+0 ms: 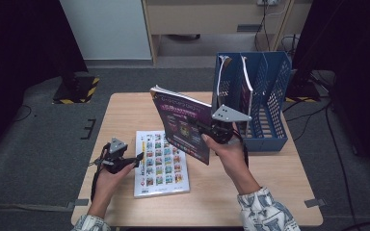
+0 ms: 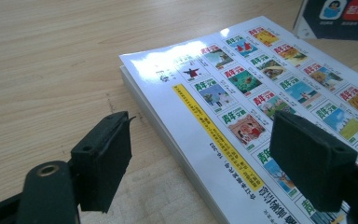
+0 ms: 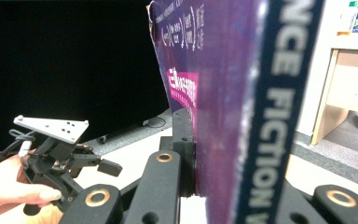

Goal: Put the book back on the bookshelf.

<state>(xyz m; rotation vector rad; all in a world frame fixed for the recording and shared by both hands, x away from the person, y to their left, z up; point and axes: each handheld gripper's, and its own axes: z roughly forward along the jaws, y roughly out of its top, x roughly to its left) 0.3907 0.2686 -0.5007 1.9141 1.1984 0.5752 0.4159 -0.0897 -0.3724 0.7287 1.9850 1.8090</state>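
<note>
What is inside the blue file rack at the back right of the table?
The blue file rack holds two upright books in its left compartments; its right compartments look empty. The purple book clamped in the right hand-held gripper hides the rack's lower left corner.

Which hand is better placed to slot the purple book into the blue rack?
Right: the right gripper already clamps the purple book beside the blue rack.

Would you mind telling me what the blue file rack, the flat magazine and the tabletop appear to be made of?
The blue file rack looks like moulded plastic: uniform colour, perforated grid walls. The flat magazine seems glossy coated paper: glare on its cover, stacked page edges visible. The tabletop shows pale wood grain with a matte finish, possibly laminate rather than solid wood.
</note>
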